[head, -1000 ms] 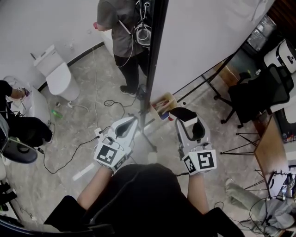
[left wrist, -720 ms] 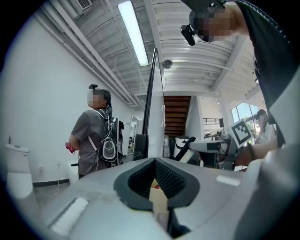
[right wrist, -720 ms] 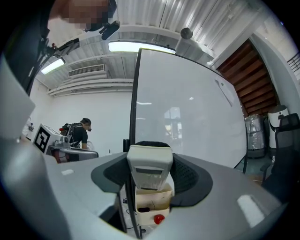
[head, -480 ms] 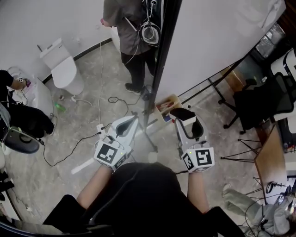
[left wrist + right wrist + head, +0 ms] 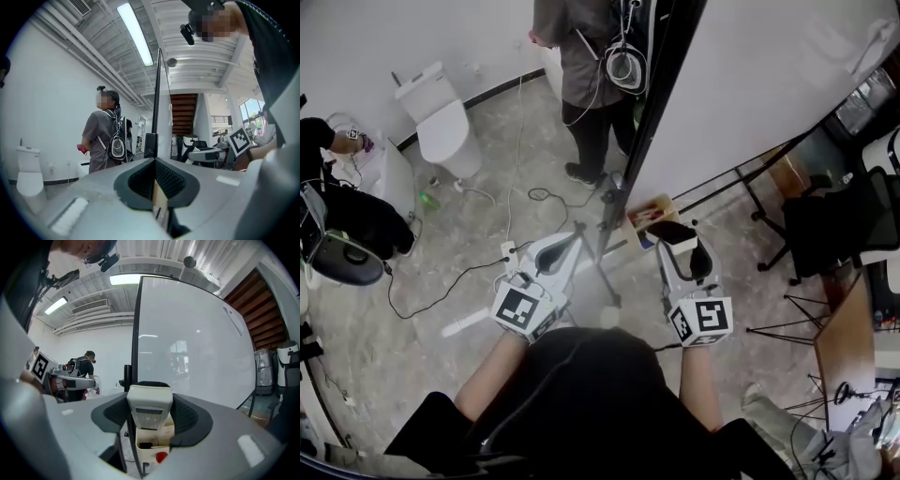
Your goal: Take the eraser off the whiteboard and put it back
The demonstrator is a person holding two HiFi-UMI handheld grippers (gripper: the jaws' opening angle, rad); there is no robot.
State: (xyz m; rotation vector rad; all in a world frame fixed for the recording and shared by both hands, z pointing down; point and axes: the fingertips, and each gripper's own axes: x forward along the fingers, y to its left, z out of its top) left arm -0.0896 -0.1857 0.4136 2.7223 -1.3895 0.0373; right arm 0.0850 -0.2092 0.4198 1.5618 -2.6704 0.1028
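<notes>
Nearest, along the left gripper (image 5: pixel 154 165): clenched on nothing, dark pads meeting. Alongside, in the right gripper view: right gripper (image 5: pixel 150 397) grasping the eraser (image 5: pixel 150 409) by its sides, white end toward the camera, off the whiteboard (image 5: pixel 197 343) and facing it. Shown there alone: the board's broad face. From the head view alone: dark upper side of the eraser, just beside the tray (image 5: pixel 639 208). Farther, past the board's black edge: person in grey (image 5: pixel 104 136), then white toilet (image 5: pixel 28 174), caught by head and left gripper views only.
</notes>
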